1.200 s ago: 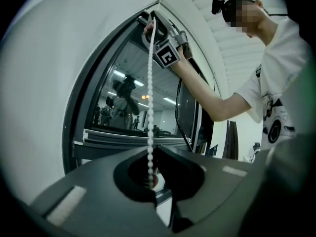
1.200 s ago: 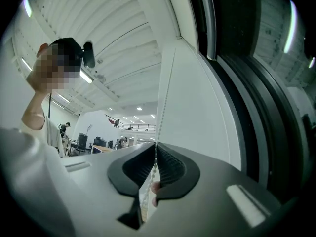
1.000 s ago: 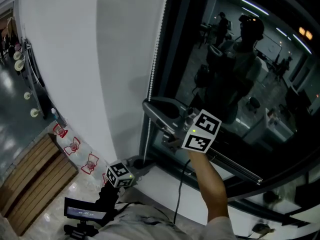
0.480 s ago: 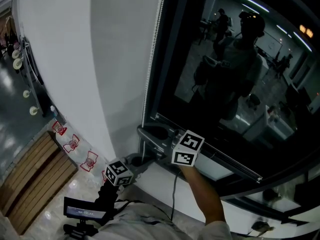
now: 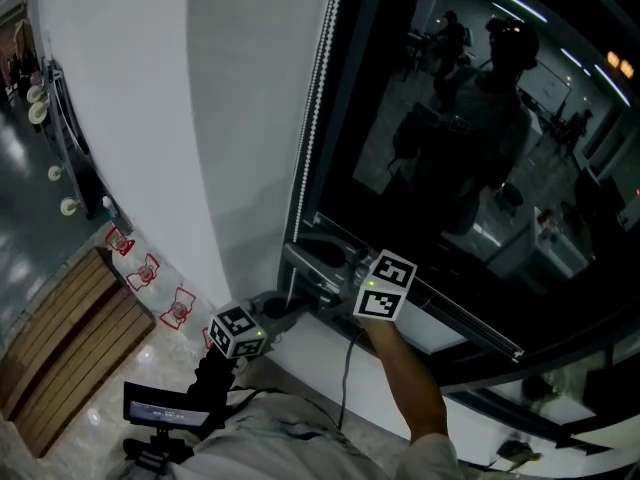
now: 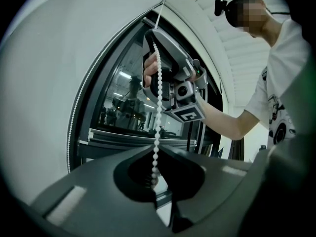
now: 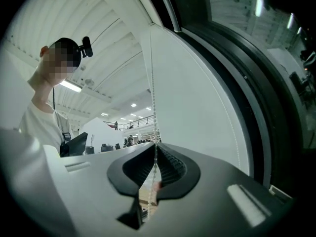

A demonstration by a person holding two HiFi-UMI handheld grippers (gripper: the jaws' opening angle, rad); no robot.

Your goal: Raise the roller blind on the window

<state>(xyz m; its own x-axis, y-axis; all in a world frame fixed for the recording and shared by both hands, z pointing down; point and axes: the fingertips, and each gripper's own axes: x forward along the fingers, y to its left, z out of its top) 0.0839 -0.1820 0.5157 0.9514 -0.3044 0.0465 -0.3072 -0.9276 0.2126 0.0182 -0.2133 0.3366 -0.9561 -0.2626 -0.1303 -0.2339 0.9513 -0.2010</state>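
A white bead chain (image 5: 314, 108) hangs down the left edge of the dark window (image 5: 470, 148). My right gripper (image 5: 300, 256) is low at the window's bottom left corner, shut on the chain (image 7: 152, 83), which runs straight through its closed jaws (image 7: 155, 174). Just below it my left gripper (image 5: 285, 313) points level and is shut on the same chain (image 6: 158, 107), where it enters the jaws (image 6: 154, 179). The left gripper view shows the right gripper (image 6: 153, 38) above, with a hand around it. A grey bar (image 5: 470, 328) crosses the window low down; no blind fabric shows.
A white wall (image 5: 150, 118) stands left of the window. A white sill (image 5: 320, 363) lies under both grippers. A cable (image 5: 345, 378) trails from the right gripper. A small screen device (image 5: 160, 408) sits at bottom left, over a wooden floor (image 5: 60, 348).
My right gripper has come down along the window edge with the chain in it, ending close above the left gripper. The left gripper has stayed where it was.
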